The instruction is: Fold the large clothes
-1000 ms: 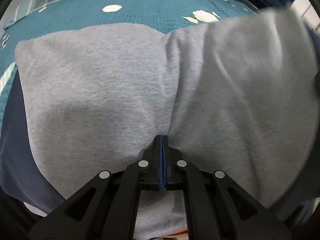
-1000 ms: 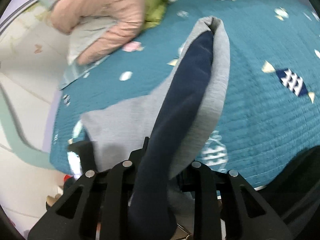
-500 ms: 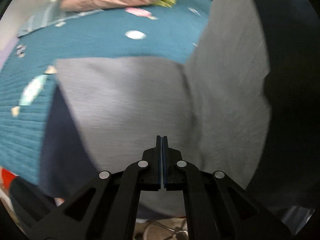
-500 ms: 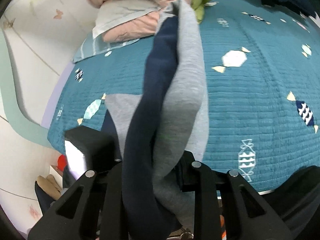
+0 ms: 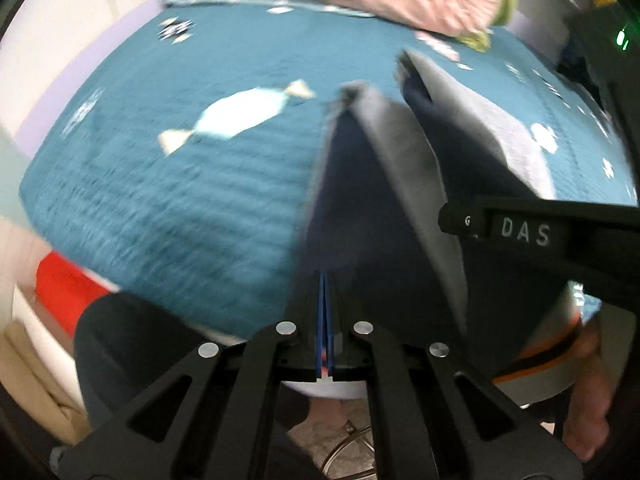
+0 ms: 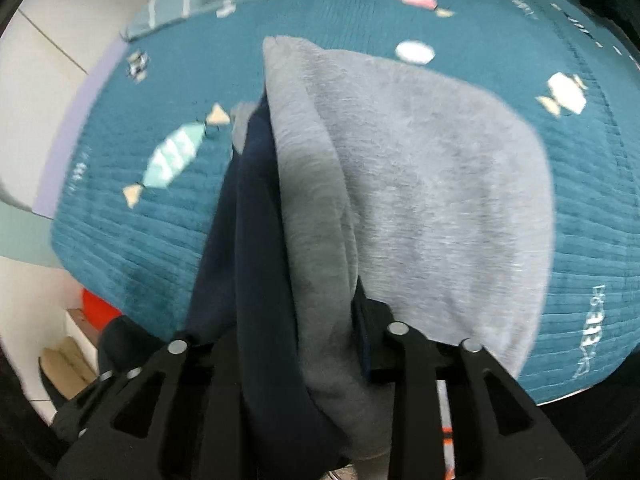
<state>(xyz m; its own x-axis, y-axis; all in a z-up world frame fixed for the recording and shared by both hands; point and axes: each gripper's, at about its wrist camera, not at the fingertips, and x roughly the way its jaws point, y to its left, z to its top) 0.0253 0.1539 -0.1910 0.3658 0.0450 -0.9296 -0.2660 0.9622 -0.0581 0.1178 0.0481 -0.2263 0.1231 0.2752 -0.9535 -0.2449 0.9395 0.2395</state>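
Above a teal quilt (image 5: 168, 184) whose open stretch runs from 9 to 12 o'clock, the left gripper (image 5: 325, 292) is clenched on the edge of a grey-and-navy garment (image 5: 384, 184) at 6 o'clock. The garment (image 6: 420, 184) drapes centre to 3 o'clock, short of the quilt's (image 6: 600, 240) near edge. The right gripper's (image 6: 280, 320) jaws are opening around its bunched fold.
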